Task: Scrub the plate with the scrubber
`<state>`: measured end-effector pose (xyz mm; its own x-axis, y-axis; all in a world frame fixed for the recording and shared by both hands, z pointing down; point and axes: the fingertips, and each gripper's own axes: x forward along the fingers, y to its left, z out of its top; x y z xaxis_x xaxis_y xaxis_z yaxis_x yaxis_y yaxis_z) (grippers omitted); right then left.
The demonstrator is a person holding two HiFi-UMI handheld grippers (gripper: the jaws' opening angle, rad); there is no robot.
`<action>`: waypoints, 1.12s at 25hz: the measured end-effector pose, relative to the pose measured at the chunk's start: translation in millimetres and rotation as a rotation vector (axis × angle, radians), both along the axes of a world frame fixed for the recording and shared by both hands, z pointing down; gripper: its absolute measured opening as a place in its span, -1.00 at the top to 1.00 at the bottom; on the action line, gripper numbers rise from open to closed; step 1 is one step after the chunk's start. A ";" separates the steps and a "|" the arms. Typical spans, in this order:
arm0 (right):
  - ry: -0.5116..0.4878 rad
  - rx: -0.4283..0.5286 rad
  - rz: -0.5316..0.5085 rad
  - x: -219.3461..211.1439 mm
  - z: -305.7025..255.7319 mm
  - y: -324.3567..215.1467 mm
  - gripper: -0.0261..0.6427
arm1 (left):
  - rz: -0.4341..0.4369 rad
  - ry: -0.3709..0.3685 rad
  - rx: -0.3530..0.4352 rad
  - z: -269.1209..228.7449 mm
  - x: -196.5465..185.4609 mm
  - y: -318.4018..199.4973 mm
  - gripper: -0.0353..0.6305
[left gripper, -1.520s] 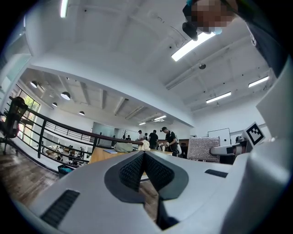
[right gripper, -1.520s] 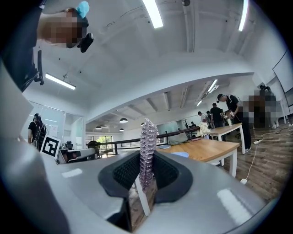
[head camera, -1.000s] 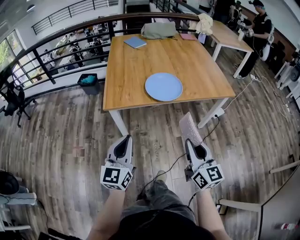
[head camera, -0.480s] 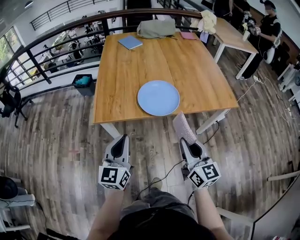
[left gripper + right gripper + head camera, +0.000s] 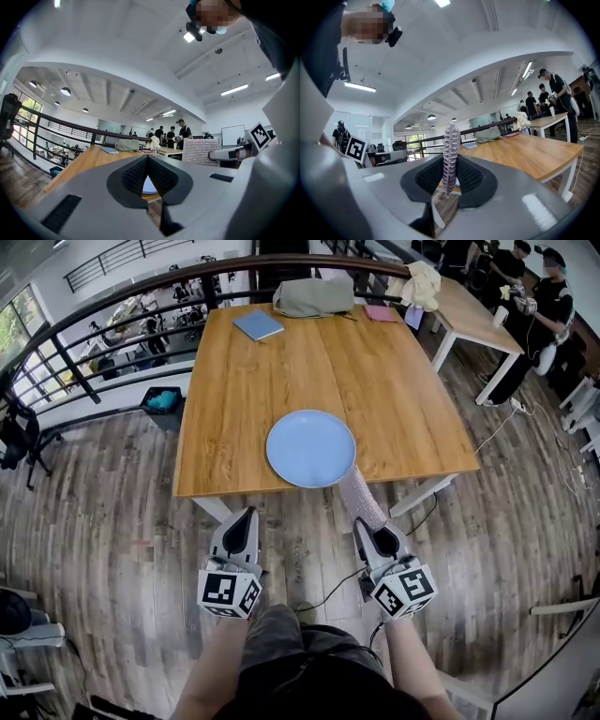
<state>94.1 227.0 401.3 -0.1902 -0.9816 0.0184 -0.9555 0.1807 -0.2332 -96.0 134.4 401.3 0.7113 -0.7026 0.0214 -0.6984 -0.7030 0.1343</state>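
A light blue plate point(image 5: 310, 447) lies near the front edge of the wooden table point(image 5: 253, 381). My right gripper point(image 5: 376, 532) is shut on a grey textured scrubber point(image 5: 360, 496), which sticks forward from its jaws; the scrubber's tip overlaps the table's front edge just right of the plate. In the right gripper view the scrubber point(image 5: 450, 154) stands edge-on between the pads. My left gripper point(image 5: 241, 529) hovers over the floor in front of the table, shut and empty. Through its closed jaws in the left gripper view a sliver of the plate point(image 5: 149, 186) shows, with the scrubber point(image 5: 200, 151) to the right.
A grey bag point(image 5: 312, 295), a blue book point(image 5: 258, 324) and a pink item point(image 5: 379, 312) lie at the table's far end. A black railing point(image 5: 112, 343) runs behind and left. A second table point(image 5: 469, 310) with people beside it stands at the right. Cables trail on the wood floor.
The table and plate have come closer in the head view as I stepped forward. The scrubber's tip now reaches the table's front edge by the plate. Both grippers keep their state.
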 end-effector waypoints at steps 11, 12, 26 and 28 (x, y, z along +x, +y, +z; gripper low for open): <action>-0.021 0.005 -0.005 19.4 -6.1 -25.3 0.68 | -0.018 -0.019 0.005 -8.4 17.2 -26.1 0.91; -0.019 0.005 -0.007 20.7 -6.1 -27.6 0.68 | -0.013 -0.020 0.006 -8.9 20.6 -28.5 0.91; -0.006 -0.093 -0.033 33.4 27.9 -87.0 0.68 | 0.039 -0.066 -0.058 23.8 63.1 -90.6 0.91; -0.011 -0.108 -0.040 33.8 33.8 -97.7 0.68 | 0.050 -0.074 -0.070 29.9 67.5 -101.4 0.91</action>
<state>127.9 129.3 435.1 -0.2299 -0.9656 0.1216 -0.9452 0.1918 -0.2642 -28.5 33.0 431.2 0.7402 -0.6610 0.1234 -0.6724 -0.7280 0.1338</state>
